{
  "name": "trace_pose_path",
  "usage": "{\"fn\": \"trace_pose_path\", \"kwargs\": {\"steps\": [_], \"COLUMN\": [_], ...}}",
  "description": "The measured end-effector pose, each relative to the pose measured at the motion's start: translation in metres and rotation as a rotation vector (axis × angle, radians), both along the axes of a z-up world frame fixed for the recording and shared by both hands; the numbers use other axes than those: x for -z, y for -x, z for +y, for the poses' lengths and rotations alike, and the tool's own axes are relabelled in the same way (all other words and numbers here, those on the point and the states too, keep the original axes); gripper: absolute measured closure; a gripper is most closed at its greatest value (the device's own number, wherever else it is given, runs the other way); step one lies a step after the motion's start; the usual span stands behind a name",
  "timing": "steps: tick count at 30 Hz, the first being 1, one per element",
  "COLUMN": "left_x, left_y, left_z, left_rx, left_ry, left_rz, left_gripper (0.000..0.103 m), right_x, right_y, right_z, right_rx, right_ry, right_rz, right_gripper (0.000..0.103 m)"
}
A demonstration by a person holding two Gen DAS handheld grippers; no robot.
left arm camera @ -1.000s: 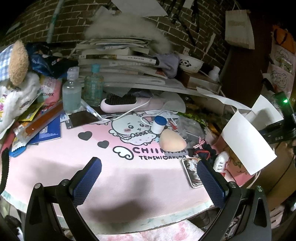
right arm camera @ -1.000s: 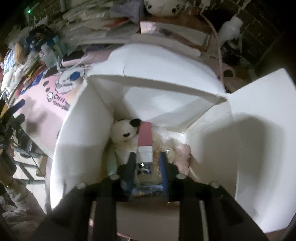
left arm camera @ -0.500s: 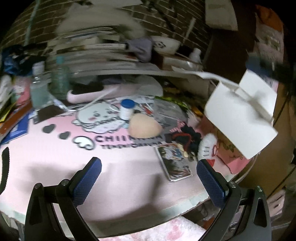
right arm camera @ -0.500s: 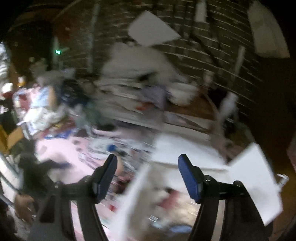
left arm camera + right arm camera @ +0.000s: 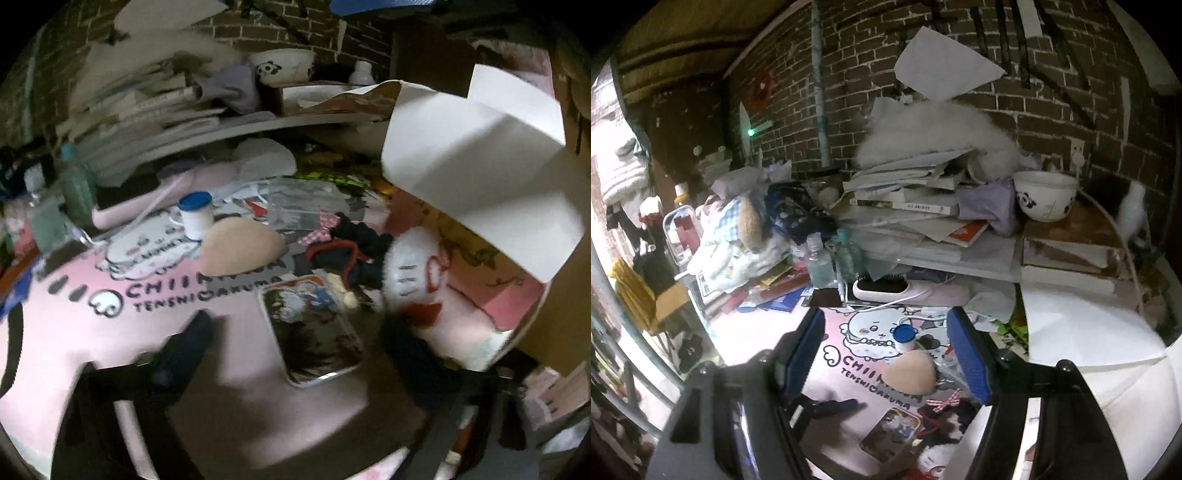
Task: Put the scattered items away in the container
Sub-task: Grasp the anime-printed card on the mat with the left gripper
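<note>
On the pink printed mat (image 5: 110, 332) lie a picture card (image 5: 310, 332), a beige egg-shaped sponge (image 5: 240, 247), a small blue-lidded jar (image 5: 195, 214) and a black plush with red trim (image 5: 354, 254) beside a white fluffy paw (image 5: 410, 266). My left gripper (image 5: 295, 350) hangs low over the card. Its blurred jaws are closing on either side of it, and the pads are apart from its edges. The open white box (image 5: 480, 177) stands at the right. My right gripper (image 5: 886, 356) is open and empty, above the sponge (image 5: 912, 373) and jar (image 5: 904, 338).
A pile of books (image 5: 916, 199) and a panda bowl (image 5: 1043, 199) fill the shelf behind. Two clear bottles (image 5: 820, 266) and a pink hairbrush (image 5: 894, 288) stand at the mat's back. The table's rounded edge (image 5: 509, 339) runs near the box.
My left gripper moved right and lower, over the card, and its jaws narrowed. My right gripper let go of the pink-and-white item in the box, opened and swung up to face the table.
</note>
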State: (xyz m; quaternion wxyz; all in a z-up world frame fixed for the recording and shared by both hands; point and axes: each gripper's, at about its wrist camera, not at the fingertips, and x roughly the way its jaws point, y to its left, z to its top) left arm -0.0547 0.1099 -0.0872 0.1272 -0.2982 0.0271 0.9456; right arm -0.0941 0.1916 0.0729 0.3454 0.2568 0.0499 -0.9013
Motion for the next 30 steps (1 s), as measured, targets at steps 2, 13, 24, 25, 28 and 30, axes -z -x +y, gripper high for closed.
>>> {"fn": "trace_pose_path", "kwargs": {"steps": [2,13,24,25,28,30], "left_x": [-0.001,-0.001,-0.007,-0.008,-0.015,-0.021], "left_y": [0.001,-0.010,-0.030,-0.032,-0.037,-0.039], "left_z": [-0.006,-0.033,-0.112,-0.119,-0.138,-0.148], "left_rx": [0.002,0.003,-0.174,-0.189,-0.232,-0.258], "left_ry": [-0.004,-0.006,-0.054,-0.054,-0.063,-0.062], "left_rz": [0.003,0.021,0.026,0.027,0.029,0.031], "left_gripper": [0.040,0.064,0.064,0.064,0.064,0.064], "right_x": [0.002,0.000,0.012,0.013,0.020,0.028], "right_y": [0.002,-0.010,-0.024,-0.025,-0.026,-0.025], "right_z": [0.000,-0.016,-0.055,-0.058,-0.068,-0.074], "right_rx": [0.000,-0.035,-0.042,-0.032,-0.007,-0.004], "right_ry": [0.006,0.022,-0.007,-0.014,-0.037,-0.044], "right_rz": [-0.003,0.018,0.038,0.047,0.063,0.046], "right_gripper": [0.038,0.037,0.037,0.037,0.036,0.036]}}
